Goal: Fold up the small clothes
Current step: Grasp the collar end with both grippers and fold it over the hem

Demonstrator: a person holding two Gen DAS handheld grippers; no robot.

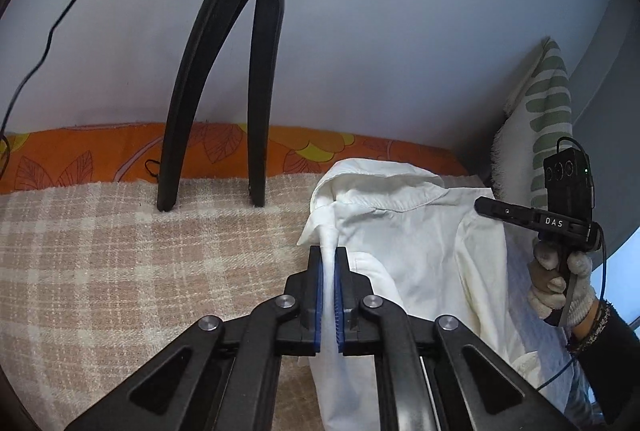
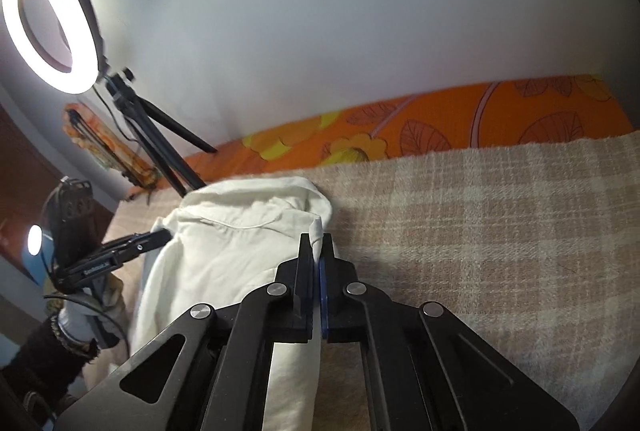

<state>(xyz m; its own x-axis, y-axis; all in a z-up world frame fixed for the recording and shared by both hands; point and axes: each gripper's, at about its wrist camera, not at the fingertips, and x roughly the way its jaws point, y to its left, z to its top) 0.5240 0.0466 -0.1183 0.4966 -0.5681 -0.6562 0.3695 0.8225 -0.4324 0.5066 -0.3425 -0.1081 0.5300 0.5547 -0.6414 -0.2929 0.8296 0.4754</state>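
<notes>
a white shirt (image 1: 404,255) lies on the bed's plaid blanket (image 1: 120,251), collar toward the wall, and in the left wrist view it fills the frame from about 1 o'clock down to 5 o'clock. the left tongs (image 1: 330,257) are clenched on a ridge of cloth at the shirt's left edge, with white fabric running between the blue pads. in the right wrist view the shirt (image 2: 224,255) sits from 10 o'clock to 7 o'clock, and the right tongs (image 2: 317,243) are clenched on its right edge, a small tab of cloth poking out past the tips. the cloth looks thin, light and limp; it should sag and drape wherever it is not held, and it is likely to slide a little over the rough blanket rather than stay put. it is not fragile, but a shallow pinch could slip off a single layer. the best holds seem to be the seamed edges near the shoulders or the hem, where doubled fabric gives the pads more to bite. tripod legs (image 1: 216,91) stand at 11 o'clock, close enough to snag a lifted sleeve.
</notes>
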